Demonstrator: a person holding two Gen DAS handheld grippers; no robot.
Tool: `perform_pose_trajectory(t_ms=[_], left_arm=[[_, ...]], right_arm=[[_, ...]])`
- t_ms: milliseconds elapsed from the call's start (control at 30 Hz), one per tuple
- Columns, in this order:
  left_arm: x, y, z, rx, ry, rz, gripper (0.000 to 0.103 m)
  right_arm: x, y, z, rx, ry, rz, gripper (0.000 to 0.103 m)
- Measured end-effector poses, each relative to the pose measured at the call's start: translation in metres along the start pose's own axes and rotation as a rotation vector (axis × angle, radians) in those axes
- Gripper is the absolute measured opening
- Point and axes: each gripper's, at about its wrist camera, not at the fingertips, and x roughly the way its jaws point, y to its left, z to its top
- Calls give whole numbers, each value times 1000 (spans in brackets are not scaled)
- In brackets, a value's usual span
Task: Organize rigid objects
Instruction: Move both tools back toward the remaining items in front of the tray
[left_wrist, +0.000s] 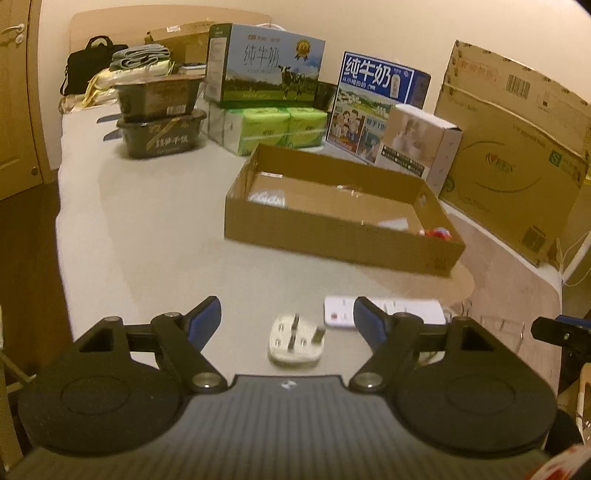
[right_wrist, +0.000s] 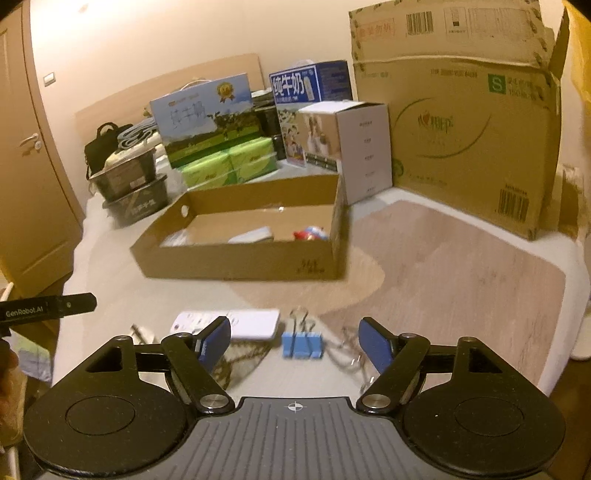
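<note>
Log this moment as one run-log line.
left tongs: open, over white plug | right tongs: open, over blue binder clip | cardboard tray: partly filled

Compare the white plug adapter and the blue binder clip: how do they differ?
The plug adapter is white, rounded and lies pins-up; the binder clip is light blue, boxy, with wire handles pointing away. The adapter sits before the left gripper, the clip before the right gripper. Both rest loose on the table, outside the cardboard tray, between open jaws.

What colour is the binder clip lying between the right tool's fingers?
Light blue binder clip with silver wire handles; clearest in the right wrist view.
</note>
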Motion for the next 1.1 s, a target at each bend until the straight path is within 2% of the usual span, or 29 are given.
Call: perform_pose_trajectory(t_ms=[367,1100], left_arm=[[-13,3,-21,11,29,12,76],[12,2,-29,66,96,22,77]], right_arm=[[-4,26,-16,-30,35,40,76],[31,52,-29,-11,123,21,76]])
